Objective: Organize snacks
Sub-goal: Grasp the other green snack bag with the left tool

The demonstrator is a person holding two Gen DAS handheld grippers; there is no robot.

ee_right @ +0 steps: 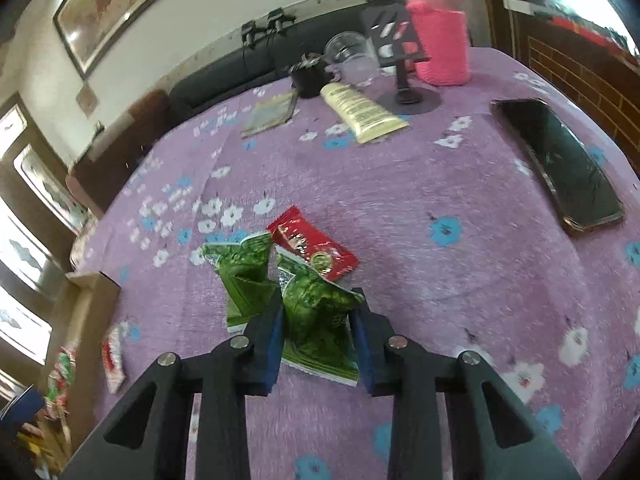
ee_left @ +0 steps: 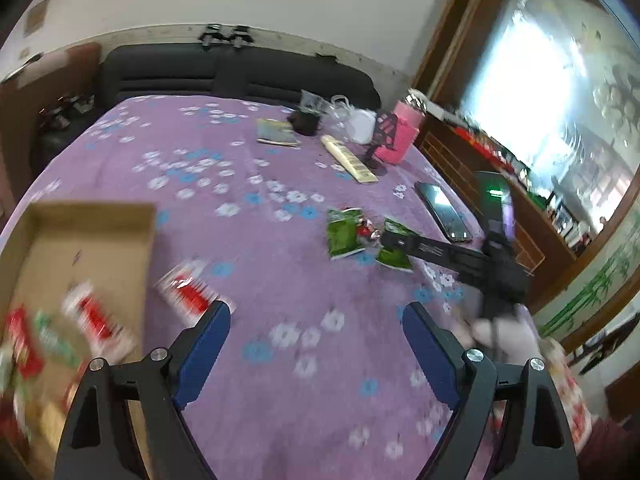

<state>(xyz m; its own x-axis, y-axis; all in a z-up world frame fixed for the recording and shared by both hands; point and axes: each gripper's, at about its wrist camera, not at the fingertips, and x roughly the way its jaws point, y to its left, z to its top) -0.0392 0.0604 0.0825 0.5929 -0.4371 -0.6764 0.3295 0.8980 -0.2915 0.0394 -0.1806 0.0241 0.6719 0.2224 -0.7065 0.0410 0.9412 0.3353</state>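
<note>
1. The right gripper (ee_right: 318, 334) has its blue pads pressed against both sides of a green snack packet (ee_right: 316, 320), so it appears clamped on it, though whether the packet is off the cloth I cannot tell.
2. The left gripper (ee_left: 316, 344) is spread wide with nothing between its fingers, hovering above the purple tablecloth (ee_left: 248, 240).
3. Progress, as I judge it: partly done. The cardboard box (ee_left: 92, 232), just left of the left gripper, already holds several red and green packets (too blurred to count).
4. Left on the cloth: a red-and-white packet (ee_left: 186, 294) just ahead of the left gripper's left finger, beside the box.
5. Ahead of the right gripper: a second green packet (ee_right: 244, 280) touching the held one, and a red packet (ee_right: 312, 248) just beyond both.
6. Count outside the box: two green, one red, one red-and-white.
7. Farther off are a phone (ee_right: 560, 164) and a cream tube (ee_right: 360, 110).
</note>
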